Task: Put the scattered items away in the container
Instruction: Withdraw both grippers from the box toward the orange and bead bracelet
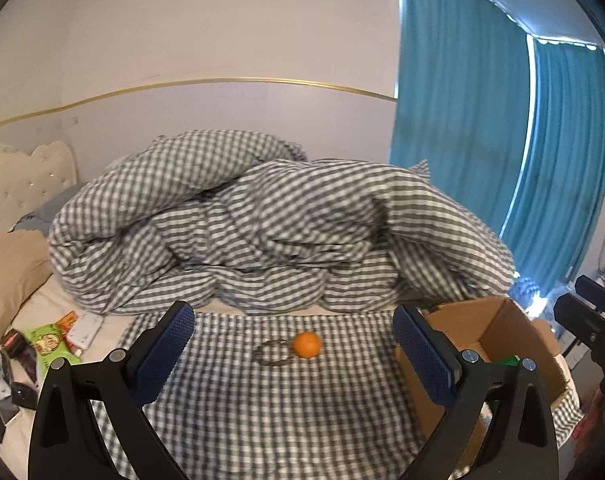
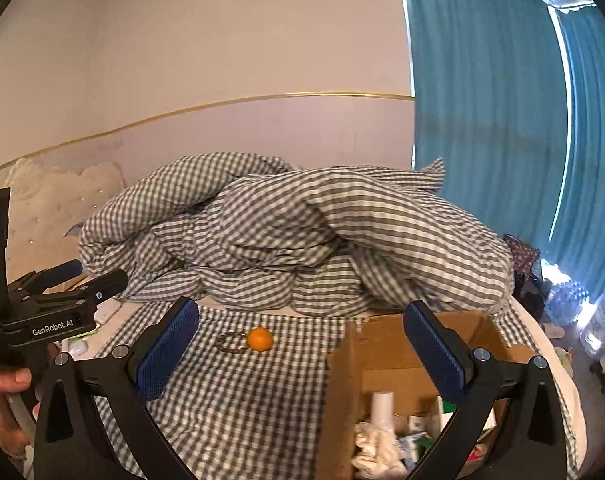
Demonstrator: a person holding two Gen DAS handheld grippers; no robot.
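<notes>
The left gripper [image 1: 294, 354] has its blue pads wide apart and holds nothing. An orange [image 1: 307, 344] lies on the checked sheet [image 1: 262, 408] ahead of it, between the two fingers in the left wrist view but not touched by them. A metal ring [image 1: 272, 354] lies touching the orange on its left. The cardboard box [image 2: 386, 364] stands to the right of the orange. The right gripper [image 2: 302, 354] is also spread open and empty, above the box, which holds small bottles [image 2: 383, 406] and a white cloth [image 2: 372, 440].

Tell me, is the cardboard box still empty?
No, the cardboard box already holds a white tube, a crumpled white cloth and other small items.
</notes>
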